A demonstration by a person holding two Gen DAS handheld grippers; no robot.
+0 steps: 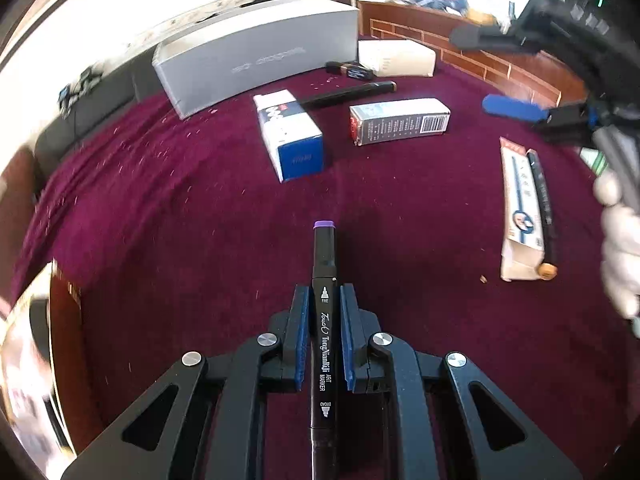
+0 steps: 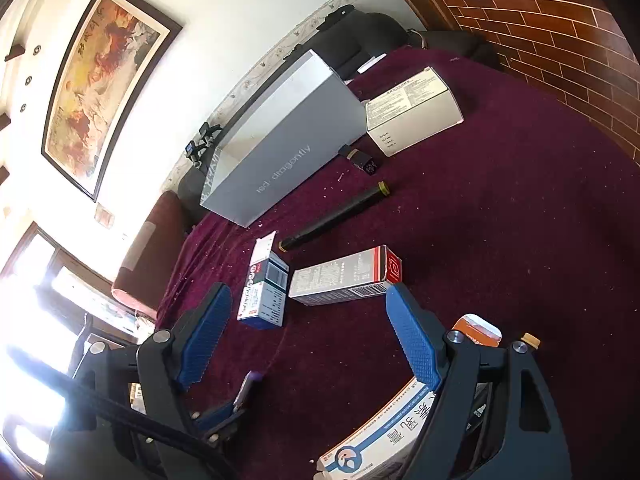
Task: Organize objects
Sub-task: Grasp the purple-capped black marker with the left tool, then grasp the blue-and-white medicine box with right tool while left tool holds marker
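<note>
Clamped lengthwise between the blue pads of the left claw (image 1: 324,320) is a black art marker (image 1: 324,312) with a purple cap end, its barrel running straight out along the fingers so that the capped tip stands clear ahead of them, above the maroon counter (image 1: 180,208). That grip looks sound but narrow: the pads press on the marker's flat sides, so any twist of the wrist could let it pivot. Carrying it steadily, with the tip kept a little up, seems the safe way. The right claw (image 2: 308,336) is released, its blue fingers spread wide with nothing between them, hovering over the near part of the counter, with a white-and-blue pen packet (image 2: 380,436) just beneath its right finger. Further off lie a blue-and-white carton (image 1: 292,136), a grey-and-white carton (image 1: 400,120), a long black pen (image 1: 348,94) and a large grey box (image 1: 256,52) at the back. A sensible place for the marker is beside the other pen, laid down parallel to it and set gently so it does not roll. The free claw should stay well apart from the left one's path.
</note>
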